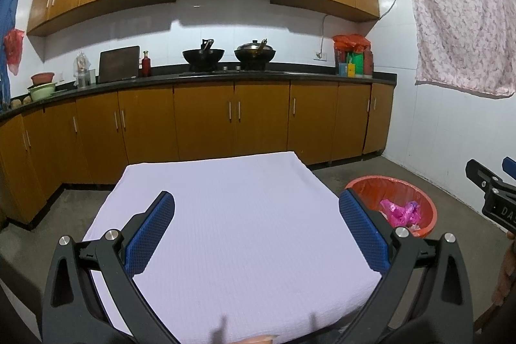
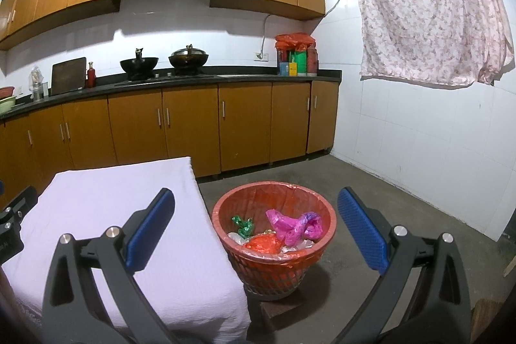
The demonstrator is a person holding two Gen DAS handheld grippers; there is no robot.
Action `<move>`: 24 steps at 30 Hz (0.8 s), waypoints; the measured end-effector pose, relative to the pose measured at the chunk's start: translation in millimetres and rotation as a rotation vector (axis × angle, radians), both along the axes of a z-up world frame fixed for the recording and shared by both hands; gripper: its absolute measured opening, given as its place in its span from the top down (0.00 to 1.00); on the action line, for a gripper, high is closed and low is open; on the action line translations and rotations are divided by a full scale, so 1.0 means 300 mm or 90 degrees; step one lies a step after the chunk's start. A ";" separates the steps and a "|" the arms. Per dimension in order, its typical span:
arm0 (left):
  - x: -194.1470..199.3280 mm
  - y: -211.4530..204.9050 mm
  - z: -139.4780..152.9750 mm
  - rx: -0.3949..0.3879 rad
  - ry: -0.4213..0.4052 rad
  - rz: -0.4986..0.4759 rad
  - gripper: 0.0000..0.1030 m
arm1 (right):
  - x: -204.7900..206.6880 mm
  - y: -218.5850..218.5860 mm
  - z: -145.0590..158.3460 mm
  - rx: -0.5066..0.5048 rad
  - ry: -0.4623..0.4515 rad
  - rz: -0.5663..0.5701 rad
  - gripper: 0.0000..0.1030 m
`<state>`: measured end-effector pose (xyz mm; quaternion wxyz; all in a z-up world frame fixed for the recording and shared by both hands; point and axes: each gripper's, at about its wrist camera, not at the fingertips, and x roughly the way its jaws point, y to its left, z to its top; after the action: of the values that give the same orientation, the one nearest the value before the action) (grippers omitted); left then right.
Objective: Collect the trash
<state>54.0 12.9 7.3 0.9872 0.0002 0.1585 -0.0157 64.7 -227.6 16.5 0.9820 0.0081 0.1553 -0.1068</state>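
Observation:
A red-lined wire trash basket (image 2: 274, 260) stands on the floor to the right of a table covered in a pale lilac cloth (image 2: 129, 215). Inside it lie a pink plastic bag (image 2: 293, 224), a green wrapper (image 2: 242, 224), an orange-red bag (image 2: 262, 244) and clear plastic. My right gripper (image 2: 256, 208) hangs open above the basket's near side, holding nothing. My left gripper (image 1: 256, 208) is open over the cloth (image 1: 242, 215), nothing between its blue pads. In the left wrist view the basket (image 1: 422, 202) and pink bag (image 1: 401, 211) show at right, with the right gripper's body (image 1: 493, 192) beyond.
Wooden cabinets (image 1: 225, 118) under a black counter (image 1: 258, 74) run along the back wall, with two woks (image 1: 203, 55) on the stove. A floral cloth (image 2: 429, 5) hangs on the white right wall. Bare concrete floor (image 2: 387, 182) lies around the basket.

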 end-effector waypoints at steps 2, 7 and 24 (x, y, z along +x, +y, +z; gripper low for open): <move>-0.001 0.002 0.002 0.001 -0.001 -0.001 0.02 | 0.003 -0.003 -0.002 0.001 0.001 0.001 0.04; 0.000 0.004 0.006 0.002 0.000 -0.003 0.02 | 0.002 -0.006 -0.005 0.002 0.002 0.001 0.04; 0.002 -0.001 0.013 0.008 0.003 0.003 0.02 | -0.001 -0.010 -0.018 0.012 0.006 -0.001 0.04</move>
<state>54.6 12.8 11.1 0.9868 0.0057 0.1613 -0.0128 64.3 -230.5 11.2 0.9811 0.0169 0.1610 -0.1060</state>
